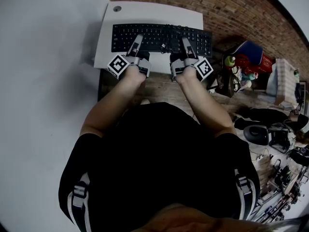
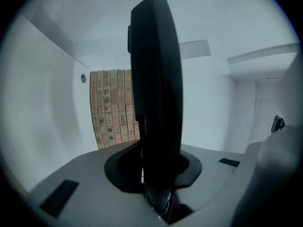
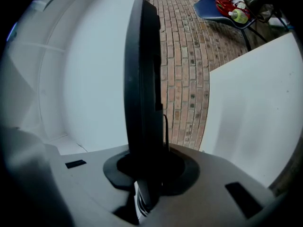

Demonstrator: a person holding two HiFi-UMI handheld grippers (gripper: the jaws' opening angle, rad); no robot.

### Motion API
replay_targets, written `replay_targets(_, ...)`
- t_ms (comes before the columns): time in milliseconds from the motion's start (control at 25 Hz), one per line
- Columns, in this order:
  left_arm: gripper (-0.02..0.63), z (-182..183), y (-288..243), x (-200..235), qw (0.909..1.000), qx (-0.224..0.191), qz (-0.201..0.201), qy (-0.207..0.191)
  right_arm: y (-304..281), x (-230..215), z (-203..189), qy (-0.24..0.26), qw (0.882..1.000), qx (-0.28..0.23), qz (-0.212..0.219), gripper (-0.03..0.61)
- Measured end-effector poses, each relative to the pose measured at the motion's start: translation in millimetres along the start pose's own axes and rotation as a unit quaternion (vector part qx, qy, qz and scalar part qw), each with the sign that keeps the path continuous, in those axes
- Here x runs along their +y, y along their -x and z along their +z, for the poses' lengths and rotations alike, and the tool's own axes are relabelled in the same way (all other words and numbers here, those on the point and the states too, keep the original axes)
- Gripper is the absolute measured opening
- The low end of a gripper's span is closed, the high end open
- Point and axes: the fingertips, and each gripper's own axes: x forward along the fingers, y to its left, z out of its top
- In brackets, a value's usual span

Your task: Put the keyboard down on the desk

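You hold the black keyboard [image 1: 161,37] in both claws over the white desk [image 1: 145,13]. Its long axis runs from your left to your right, roughly parallel to the brick wall [image 1: 217,8] behind the desk. The keys face up toward you, and the near long edge points back at your body.

Your left gripper [image 1: 138,37] bites the near edge left of the middle, and your right gripper [image 1: 185,39] bites the same edge right of the middle. The two are well apart, and each reaches forward across the key rows. Their marker cubes [image 1: 118,65] sit just short of the keyboard on your side.

In the left gripper view the keyboard [image 2: 156,79] stands edge-on as a dark slab rising straight out of the left gripper [image 2: 158,174], whose jaws are pinched on it. The right gripper view shows the same: the slab [image 3: 142,79] sits clamped in the right gripper [image 3: 147,174].

From the head view the keyboard's right end reaches past the desk's right edge, while its left end lies over the desk top. In the right gripper view, brick shows between the keyboard and the white desk surface [image 3: 255,103], so at that end the two are apart.
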Motion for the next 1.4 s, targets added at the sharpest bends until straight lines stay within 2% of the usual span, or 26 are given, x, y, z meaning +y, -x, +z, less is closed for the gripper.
replay_targets(200,0.087,34,-9,28,0.9997,0.007,0.025,-0.004,-30,-13,-15,0.005,1.000,-0.007,-0.011,0.092)
replay_targets(360,0.087,43,-6,25,0.9998,0.006,0.017,0.000,-32,-17,-26,0.003,1.000,-0.006,-0.014,0.092)
replay_targets(560,0.086,51,0,26,0.9996,0.001,0.027,0.008,-38,-14,-33,0.008,1.000,-0.002,-0.011,0.091)
replay_targets(880,0.085,57,2,14,0.9996,-0.008,0.029,0.000,-44,-7,-38,0.005,1.000,0.012,-0.006,0.091)
replay_targets(1160,0.086,68,-35,24,0.9992,-0.013,0.036,-0.009,-82,-15,-20,-0.007,1.000,0.018,-0.011,0.091)
replay_targets(1400,0.086,71,-36,33,0.9988,-0.019,0.040,-0.020,-89,-27,-21,-0.012,0.999,0.028,-0.011,0.091)
